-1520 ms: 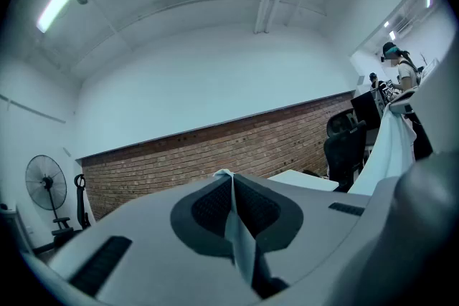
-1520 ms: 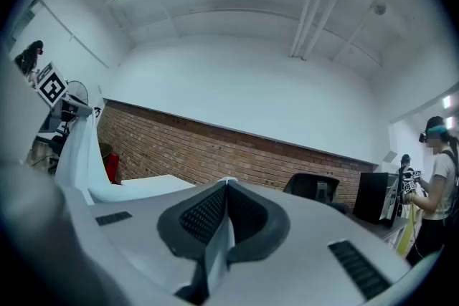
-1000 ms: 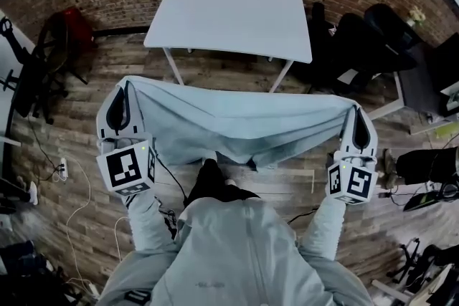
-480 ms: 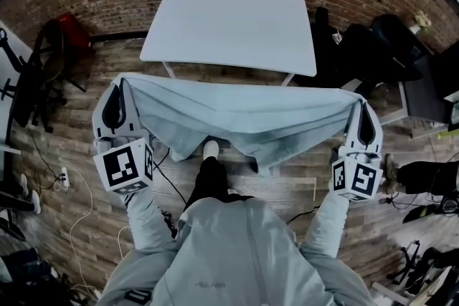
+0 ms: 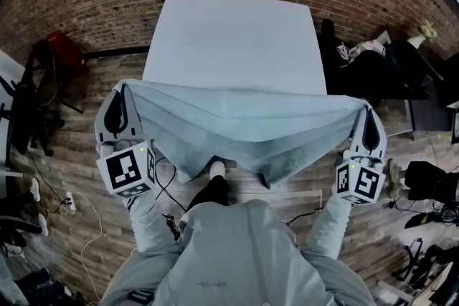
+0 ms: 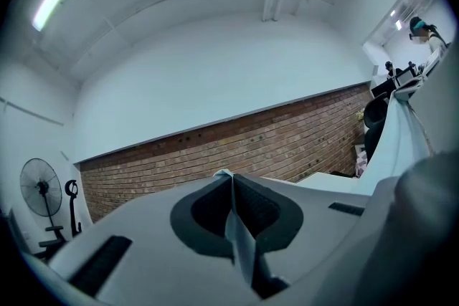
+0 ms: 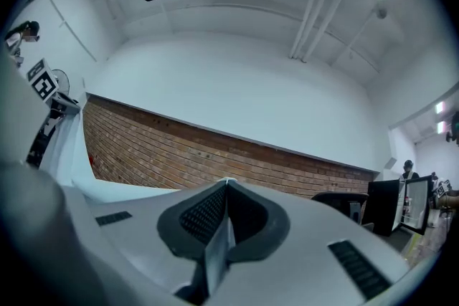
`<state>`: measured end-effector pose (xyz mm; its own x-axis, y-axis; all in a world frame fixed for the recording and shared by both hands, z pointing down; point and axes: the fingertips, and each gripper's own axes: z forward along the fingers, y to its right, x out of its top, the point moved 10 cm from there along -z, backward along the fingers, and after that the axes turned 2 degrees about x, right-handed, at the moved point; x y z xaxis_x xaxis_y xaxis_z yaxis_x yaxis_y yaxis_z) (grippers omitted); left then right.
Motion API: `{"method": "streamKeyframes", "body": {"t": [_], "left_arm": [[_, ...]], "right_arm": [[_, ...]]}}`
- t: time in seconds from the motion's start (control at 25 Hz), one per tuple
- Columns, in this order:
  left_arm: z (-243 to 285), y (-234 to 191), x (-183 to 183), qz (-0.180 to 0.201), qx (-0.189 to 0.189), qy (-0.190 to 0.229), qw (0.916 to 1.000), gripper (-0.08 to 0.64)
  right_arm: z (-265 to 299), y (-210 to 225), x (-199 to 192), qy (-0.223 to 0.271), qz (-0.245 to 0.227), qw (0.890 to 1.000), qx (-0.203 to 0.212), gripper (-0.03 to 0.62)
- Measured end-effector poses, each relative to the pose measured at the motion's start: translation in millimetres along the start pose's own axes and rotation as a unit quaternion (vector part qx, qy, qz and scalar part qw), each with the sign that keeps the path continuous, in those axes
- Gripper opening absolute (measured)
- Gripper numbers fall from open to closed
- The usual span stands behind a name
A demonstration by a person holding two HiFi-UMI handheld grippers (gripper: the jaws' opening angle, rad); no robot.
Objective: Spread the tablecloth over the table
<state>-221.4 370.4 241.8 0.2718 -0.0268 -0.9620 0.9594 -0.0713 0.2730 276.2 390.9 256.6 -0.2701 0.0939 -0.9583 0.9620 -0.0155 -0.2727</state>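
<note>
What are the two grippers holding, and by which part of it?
Both hold the tablecloth: the left gripper is shut on the left end of its upper edge, the right gripper on the right end. The cloth hangs between them.

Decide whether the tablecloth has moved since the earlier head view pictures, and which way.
Yes. The tablecloth has come up to the table: the strip of floor earlier between them is gone.

Tablecloth (image 5: pixel 244 127) hangs between left gripper (image 5: pixel 122 87) and right gripper (image 5: pixel 369 110), before table (image 5: pixel 237 39).
</note>
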Motion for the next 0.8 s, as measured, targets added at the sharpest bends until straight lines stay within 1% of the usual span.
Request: {"method": "streamKeyframes", "body": {"t": [0.2, 0.4, 0.6, 0.8], "left_arm": [[53.0, -25.9, -0.2, 0.002, 0.002, 0.010, 0.9999, 0.025], [84.6, -48.9, -1.1, 0.001, 0.008, 0.024, 0.9997, 0.025], [103.7, -53.5, -0.7, 0.004, 0.005, 0.028, 0.9996, 0.025], [124.0, -50.0, -0.4, 0.008, 0.002, 0.029, 0.9995, 0.025]], "right_arm": [[43.7, -7.9, 13.4, 0.007, -0.022, 0.999, -0.037, 0.021], [67.8, -10.8, 26.8, 0.016, -0.037, 0.996, -0.075, 0.021], [80.2, -10.6, 30.0, 0.018, -0.041, 0.995, -0.087, 0.021], [100.4, -12.4, 24.2, 0.016, -0.045, 0.995, -0.082, 0.021]]}}
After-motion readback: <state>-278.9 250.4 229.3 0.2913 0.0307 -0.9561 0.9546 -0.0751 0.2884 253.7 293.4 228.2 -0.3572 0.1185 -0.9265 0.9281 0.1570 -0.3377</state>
